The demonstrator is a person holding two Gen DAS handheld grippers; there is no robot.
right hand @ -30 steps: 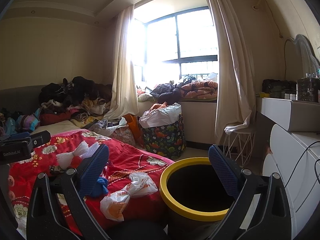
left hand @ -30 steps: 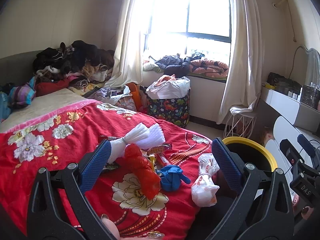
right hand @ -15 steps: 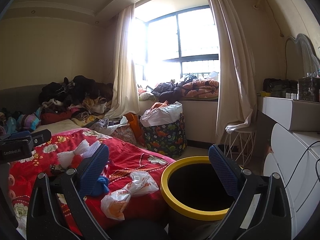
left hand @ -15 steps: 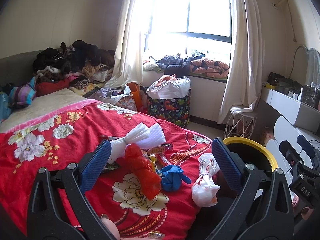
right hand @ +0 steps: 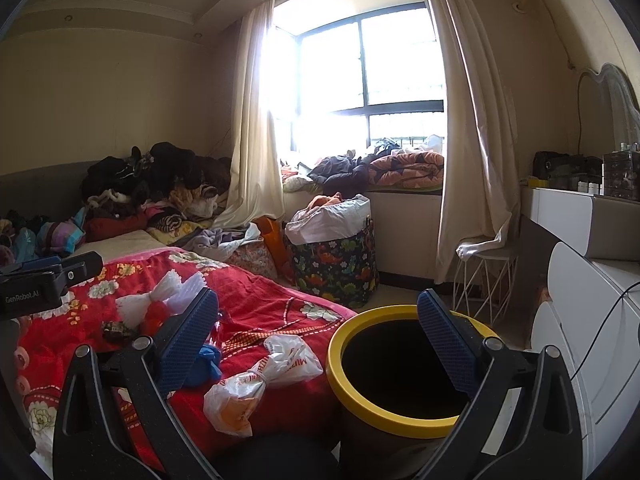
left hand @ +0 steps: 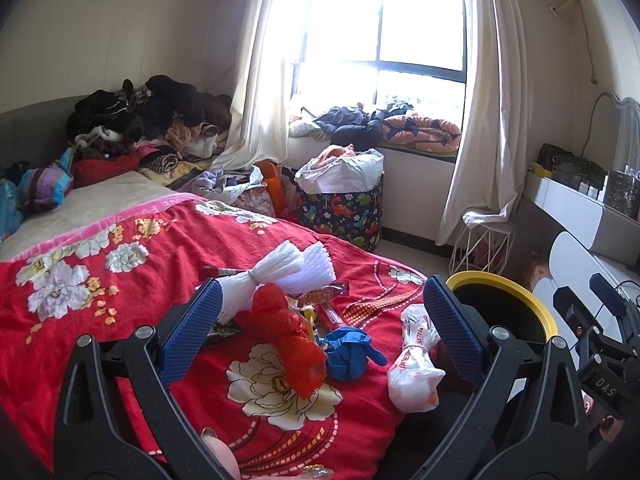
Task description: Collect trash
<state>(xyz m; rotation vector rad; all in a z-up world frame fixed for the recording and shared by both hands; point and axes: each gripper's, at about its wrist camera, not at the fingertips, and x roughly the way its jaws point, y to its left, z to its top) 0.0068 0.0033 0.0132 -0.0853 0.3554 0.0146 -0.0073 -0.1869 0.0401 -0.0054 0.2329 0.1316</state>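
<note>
Clutter on the red floral bedspread [left hand: 132,280] partly hides itself: the snack wrappers [left hand: 320,300] sit half under the red plastic bag [left hand: 292,344] and are too crumpled to make out, and a small dark scrap [right hand: 116,330] near the white foam netting [left hand: 276,272] cannot be identified. The blue glove [left hand: 348,356] is half covered by a finger in the right wrist view. The bottom of the yellow-rimmed bin [right hand: 400,420] is lost in shadow.

The knotted white plastic bag [left hand: 414,364] lies at the bed's edge just beside the bin, its long axis running from the near edge up toward the window. The red bag lies roughly parallel to it.

The left gripper [left hand: 320,332] hangs level over the trash pile, jaws wide apart and holding nothing. The right gripper [right hand: 316,344] is aimed between the bed's edge and the bin mouth, jaws likewise spread and empty.
</note>
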